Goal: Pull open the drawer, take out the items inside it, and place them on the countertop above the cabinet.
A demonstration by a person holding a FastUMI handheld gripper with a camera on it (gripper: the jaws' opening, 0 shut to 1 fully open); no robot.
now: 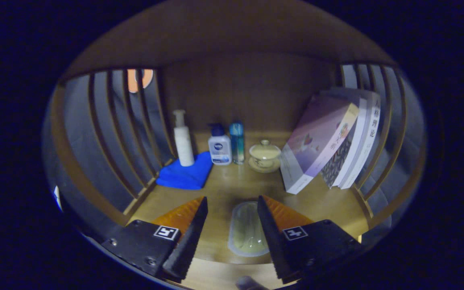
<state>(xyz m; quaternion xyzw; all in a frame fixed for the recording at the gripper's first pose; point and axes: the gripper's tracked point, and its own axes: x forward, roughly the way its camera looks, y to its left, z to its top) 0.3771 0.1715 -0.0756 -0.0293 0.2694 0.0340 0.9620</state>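
On the wooden countertop (224, 189), close to its front edge, a small pale clear-wrapped packet (247, 233) lies flat between the two fingers of the gripper (232, 229). The jaws stand wide apart, one orange-backed finger to each side of the packet. Whether the right finger touches its edge cannot be told; the left one is clear of it, so nothing is clamped.

Wooden slats wall the counter on the left and right sides, with a solid wooden panel at the back. Along the back edge, from left to right, stand a white pump bottle (183, 139), a white bottle with a blue cap (219, 147), a slim blue bottle (237, 143), and a pale lidded cup on a saucer (264, 156). The pump bottle rests on a folded blue cloth (187, 173) in the back left corner. Several books (332, 139) lean together against the right slats.

Judging by this, one item, the packet, appears to sit already on the countertop, either just set down or about to be let go. The drawer lies below this view, so whether more items wait inside it cannot be told. If any remain, the gripper would need to draw back, drop to the drawer, and fetch them up.
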